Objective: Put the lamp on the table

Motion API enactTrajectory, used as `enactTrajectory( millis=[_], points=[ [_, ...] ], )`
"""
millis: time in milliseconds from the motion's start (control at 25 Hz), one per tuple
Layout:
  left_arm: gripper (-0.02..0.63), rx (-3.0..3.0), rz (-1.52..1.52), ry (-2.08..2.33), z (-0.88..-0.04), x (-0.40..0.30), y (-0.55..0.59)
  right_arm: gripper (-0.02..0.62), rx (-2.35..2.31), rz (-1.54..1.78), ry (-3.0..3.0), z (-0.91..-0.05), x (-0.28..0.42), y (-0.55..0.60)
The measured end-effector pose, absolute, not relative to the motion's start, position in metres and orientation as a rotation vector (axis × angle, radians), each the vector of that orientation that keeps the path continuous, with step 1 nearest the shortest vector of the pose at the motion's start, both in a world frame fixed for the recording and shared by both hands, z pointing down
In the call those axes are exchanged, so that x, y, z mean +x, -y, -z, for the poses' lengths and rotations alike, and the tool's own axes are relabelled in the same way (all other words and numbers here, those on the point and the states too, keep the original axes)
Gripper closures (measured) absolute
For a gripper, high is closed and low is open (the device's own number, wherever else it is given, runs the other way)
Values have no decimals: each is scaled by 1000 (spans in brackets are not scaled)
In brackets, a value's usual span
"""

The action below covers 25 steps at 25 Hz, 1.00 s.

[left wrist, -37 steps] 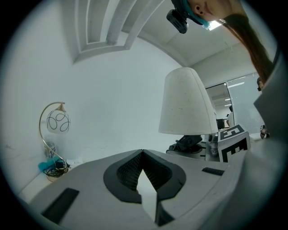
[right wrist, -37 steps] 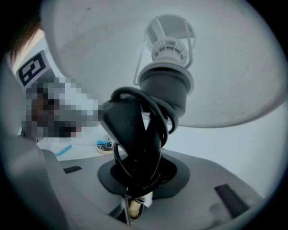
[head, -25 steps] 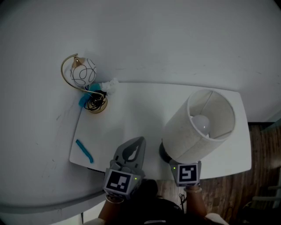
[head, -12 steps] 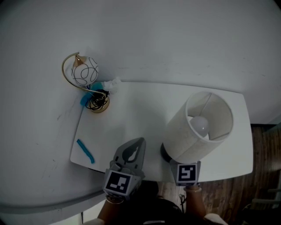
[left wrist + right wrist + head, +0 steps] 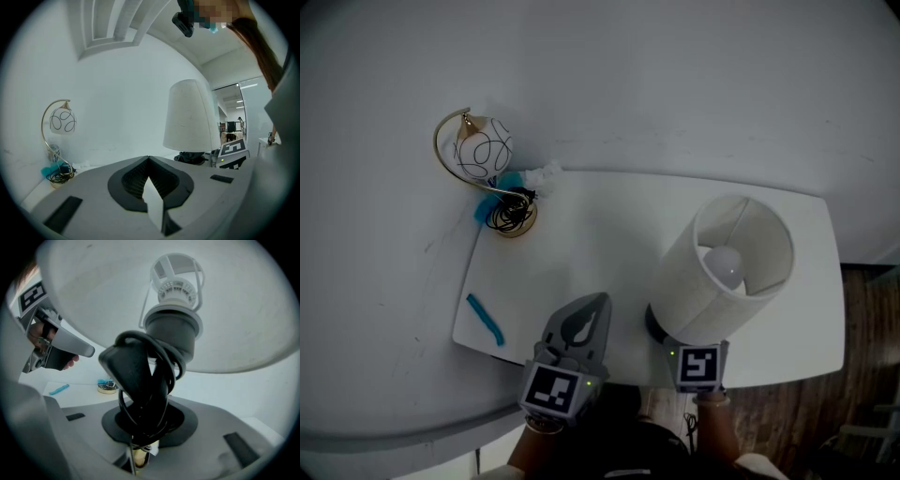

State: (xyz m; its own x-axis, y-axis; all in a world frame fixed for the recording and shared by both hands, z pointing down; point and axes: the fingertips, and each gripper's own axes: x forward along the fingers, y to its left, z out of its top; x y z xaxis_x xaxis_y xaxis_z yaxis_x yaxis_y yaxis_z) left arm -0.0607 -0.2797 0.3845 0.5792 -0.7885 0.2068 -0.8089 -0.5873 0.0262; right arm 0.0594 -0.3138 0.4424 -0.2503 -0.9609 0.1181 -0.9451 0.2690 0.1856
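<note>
The lamp has a white drum shade [image 5: 727, 272], a bulb [image 5: 724, 265] inside it and a dark base [image 5: 654, 326] low over the white table [image 5: 609, 234]. I cannot tell whether the base touches the table. My right gripper [image 5: 143, 427] is shut on the lamp's brass stem [image 5: 139, 456], just under a black cord and plug [image 5: 140, 376] wound below the socket. From the head view only its marker cube [image 5: 701, 367] shows, below the shade. My left gripper [image 5: 596, 304] is shut with nothing in it, over the table's front edge, left of the lamp [image 5: 190, 119].
A small gold arc lamp with a patterned globe [image 5: 483, 157] and a coiled black cord on its base [image 5: 514, 220] stands at the table's far left corner. A blue strip [image 5: 484, 319] lies near the front left edge. A white wall is behind; wooden floor [image 5: 862, 319] to the right.
The lamp and my right gripper have sunk slightly towards the table. The left gripper has stayed in place.
</note>
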Motion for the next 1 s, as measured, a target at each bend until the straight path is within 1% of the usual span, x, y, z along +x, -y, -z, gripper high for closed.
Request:
enactTrajectory(
  millis=[560,1000],
  points=[
    [606,2659,-264,1380,-391,-69,281,514,1772,70,2324,-460,56,320],
    [606,2656,-273,1376,-394,-67,284,514,1744,100,2312,-466,52,325]
  ],
)
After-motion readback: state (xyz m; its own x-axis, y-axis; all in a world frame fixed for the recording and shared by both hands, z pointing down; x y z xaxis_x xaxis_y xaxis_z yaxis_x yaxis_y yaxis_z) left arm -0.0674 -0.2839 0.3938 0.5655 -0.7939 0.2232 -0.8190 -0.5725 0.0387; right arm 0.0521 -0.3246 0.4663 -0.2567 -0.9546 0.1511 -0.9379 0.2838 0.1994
